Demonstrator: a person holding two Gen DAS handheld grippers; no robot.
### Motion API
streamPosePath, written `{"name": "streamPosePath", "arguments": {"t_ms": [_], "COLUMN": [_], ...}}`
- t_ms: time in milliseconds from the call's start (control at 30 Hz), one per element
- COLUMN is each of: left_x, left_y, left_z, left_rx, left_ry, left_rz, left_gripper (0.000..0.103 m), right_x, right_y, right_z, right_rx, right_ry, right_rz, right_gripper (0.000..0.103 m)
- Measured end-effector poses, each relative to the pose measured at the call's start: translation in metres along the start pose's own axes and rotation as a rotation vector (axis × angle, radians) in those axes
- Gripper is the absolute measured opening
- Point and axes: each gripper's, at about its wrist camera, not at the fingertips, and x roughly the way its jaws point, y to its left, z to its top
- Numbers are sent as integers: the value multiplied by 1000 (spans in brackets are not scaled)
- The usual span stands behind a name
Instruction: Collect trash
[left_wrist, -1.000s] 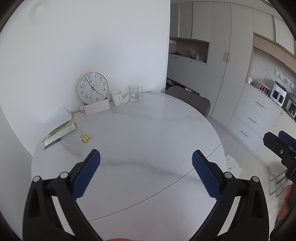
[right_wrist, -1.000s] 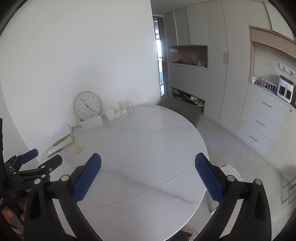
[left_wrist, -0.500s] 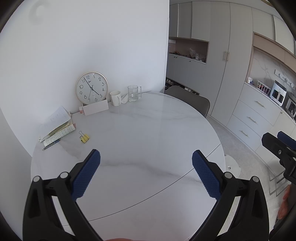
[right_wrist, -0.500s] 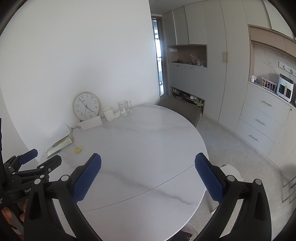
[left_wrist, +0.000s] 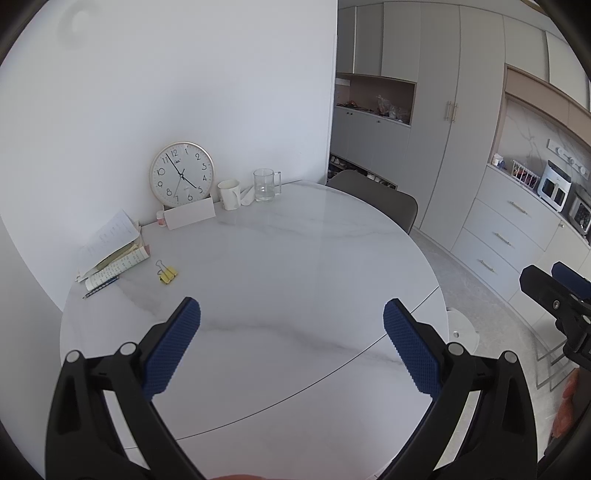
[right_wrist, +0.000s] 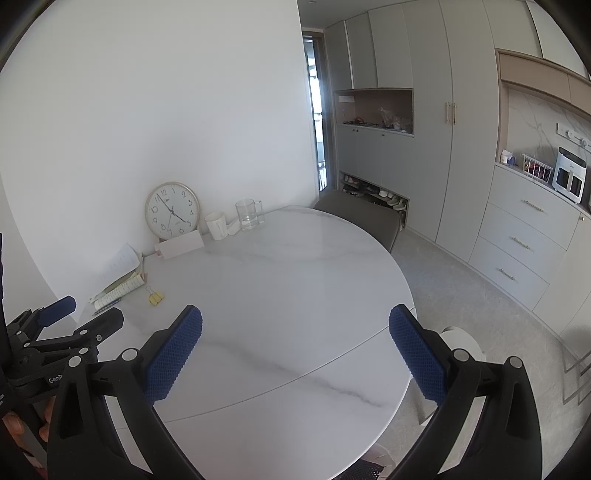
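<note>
Left gripper (left_wrist: 291, 317) and right gripper (right_wrist: 295, 325) hover above the near edge of a round marble table (left_wrist: 295, 266), jaws spread wide and gripping nothing. Along the far wall stand a clock (left_wrist: 181, 173), white mug (left_wrist: 229, 194) and glass mug (left_wrist: 266, 184); a crumpled white scrap (left_wrist: 246, 196), possibly trash, lies between the mugs. Papers (left_wrist: 110, 247) and a yellow binder clip (left_wrist: 167, 274) lie at the left.
</note>
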Motion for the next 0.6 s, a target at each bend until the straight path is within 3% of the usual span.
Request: {"name": "streamPosePath", "arguments": {"t_ms": [600], "left_x": [0], "left_y": [2], "left_z": [1], "left_rx": [-2], "left_ry": [0], "left_rz": [-6], "left_gripper": [95], "right_x": [-1], "right_y": [-1], "right_z": [1], "right_rx": [-6], "right_ry": [1], "right_rz": [-4], "right_gripper": [101]}}
